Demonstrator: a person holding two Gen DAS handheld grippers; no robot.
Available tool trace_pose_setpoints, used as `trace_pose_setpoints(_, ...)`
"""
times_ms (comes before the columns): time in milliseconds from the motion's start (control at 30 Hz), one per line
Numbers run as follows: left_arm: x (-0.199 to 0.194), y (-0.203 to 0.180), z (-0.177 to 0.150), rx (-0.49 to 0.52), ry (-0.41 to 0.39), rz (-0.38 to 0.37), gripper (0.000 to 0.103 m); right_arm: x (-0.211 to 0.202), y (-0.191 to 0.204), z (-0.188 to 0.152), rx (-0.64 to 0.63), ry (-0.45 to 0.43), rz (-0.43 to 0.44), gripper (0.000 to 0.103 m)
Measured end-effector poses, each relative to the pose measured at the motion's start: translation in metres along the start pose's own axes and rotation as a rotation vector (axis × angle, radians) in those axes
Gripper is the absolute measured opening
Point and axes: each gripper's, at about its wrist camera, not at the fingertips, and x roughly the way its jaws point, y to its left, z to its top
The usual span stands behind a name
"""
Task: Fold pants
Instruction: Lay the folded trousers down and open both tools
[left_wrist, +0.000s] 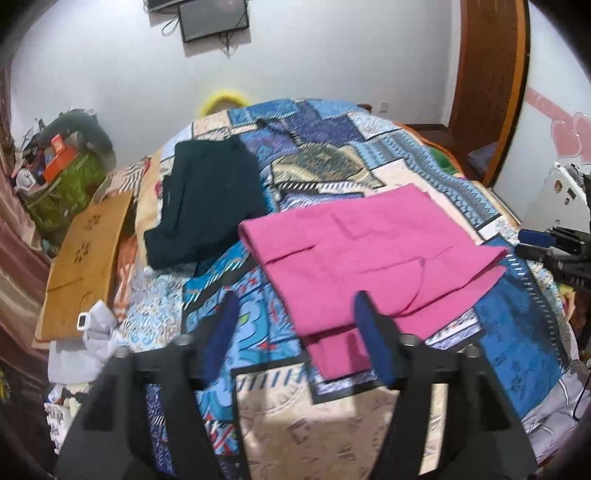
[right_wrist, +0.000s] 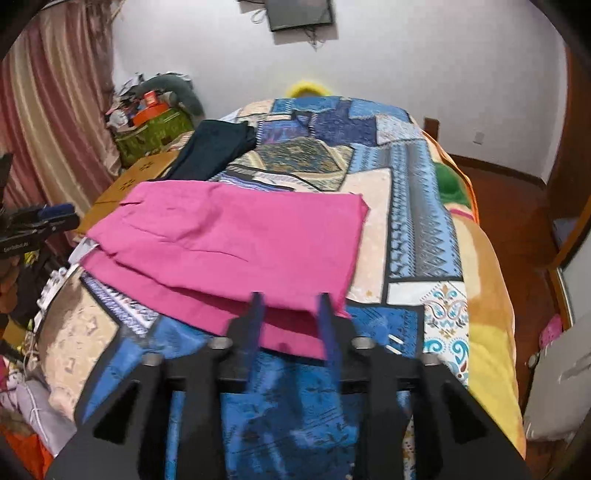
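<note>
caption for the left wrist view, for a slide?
Open left gripper above folded pink pants on a patchwork bedspread, dark folded garment beyond.

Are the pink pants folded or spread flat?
Folded: the pink pants lie in stacked layers, edges showing along the near side.

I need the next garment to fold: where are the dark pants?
In the left wrist view, the dark pants lie on the patchwork bedspread, left of and beyond the pink pants, near the wooden board.

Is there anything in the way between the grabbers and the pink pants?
Nothing visible. The pink pants lie on the bedspread right ahead of the open left gripper and open right gripper.
</note>
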Motion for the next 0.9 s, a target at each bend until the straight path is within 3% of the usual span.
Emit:
trace_pose_setpoints(33,0.0,-0.004,0.002,0.007,-0.003,0.0,0.074,0.0,0.005,0.001,-0.018,-0.006,0.002,0.051)
trace_pose_setpoints(100,0.002,-0.014,0.005,0.03,-0.006,-0.003,0.078,0.003,0.013,0.001,-0.055,-0.004,-0.001,0.056)
trace_pose_setpoints(300,0.017,-0.043,0.007,0.115,0.02,-0.025,0.088,0.038,0.032,0.004,-0.149,0.096,-0.025,0.056)
trace_pose_setpoints(400,0.028,-0.054,0.006,0.148,0.049,-0.035,0.088,0.053,0.038,0.006,-0.17,0.129,-0.025,0.056)
trace_pose_setpoints(633,0.053,-0.073,0.003,0.189,0.105,-0.059,0.088,0.065,0.052,0.018,-0.217,0.085,0.005,0.055)
trace_pose_setpoints(667,0.055,-0.075,0.003,0.196,0.108,-0.059,0.088,0.065,0.053,0.02,-0.216,0.074,0.013,0.052)
trace_pose_setpoints(733,0.059,-0.08,0.003,0.212,0.112,-0.071,0.088,0.066,0.056,0.025,-0.208,0.06,0.051,0.031)
trace_pose_setpoints(800,0.061,-0.083,0.002,0.223,0.109,-0.088,0.088,0.069,0.059,0.027,-0.198,0.066,0.08,0.019)
trace_pose_setpoints(867,0.061,-0.086,0.003,0.231,0.097,-0.09,0.082,0.07,0.063,0.028,-0.203,0.067,0.104,0.01)
trace_pose_setpoints(900,0.061,-0.087,0.004,0.236,0.093,-0.085,0.073,0.069,0.065,0.028,-0.208,0.058,0.101,0.009)
